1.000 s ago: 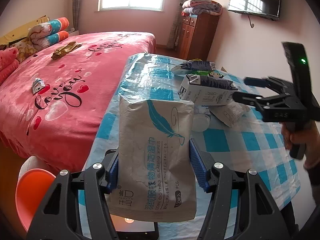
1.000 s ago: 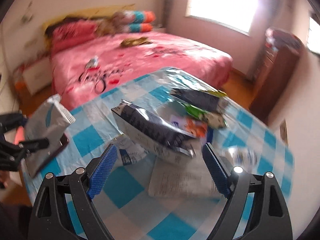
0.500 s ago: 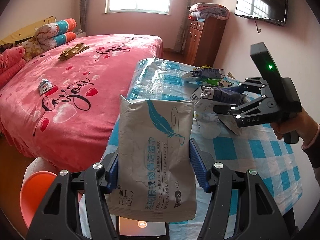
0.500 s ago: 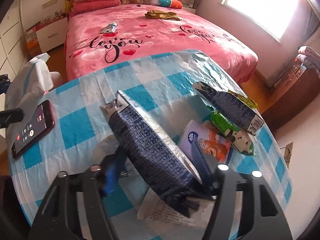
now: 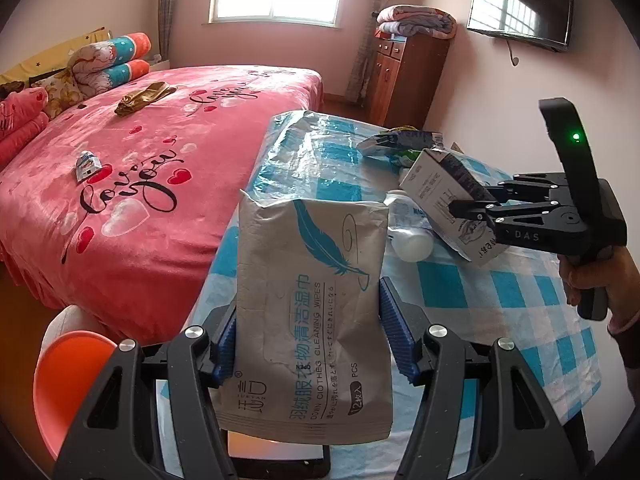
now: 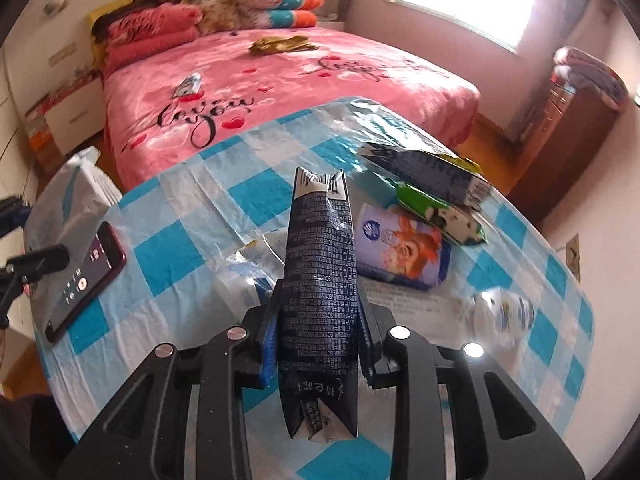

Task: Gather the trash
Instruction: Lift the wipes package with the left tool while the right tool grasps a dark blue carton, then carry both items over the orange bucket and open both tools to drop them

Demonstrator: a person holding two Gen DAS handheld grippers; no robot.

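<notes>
Left wrist view: left claw (image 5: 308, 340) is clamped on a grey wipes pack (image 5: 310, 312), held above the checkered tabletop (image 5: 492, 292).

Right wrist view: right claw (image 6: 318, 340) just squeezed closed on a dark carton (image 6: 320, 280), lifted over the tabletop litter.

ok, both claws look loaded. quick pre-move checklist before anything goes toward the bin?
1. Right claw shut on dark carton, jaws just closed: ok.
2. Carton clear of the table: ok, lifted in left wrist view.
3. Left claw gripping wipes pack: ok.
4. Phone out of the way: not ok, lies on the table edge beside the left claw.
5. Orange bin reachable: cannot tell, only partly in view.
6. Trash left on table: not ok, several packs remain.
</notes>
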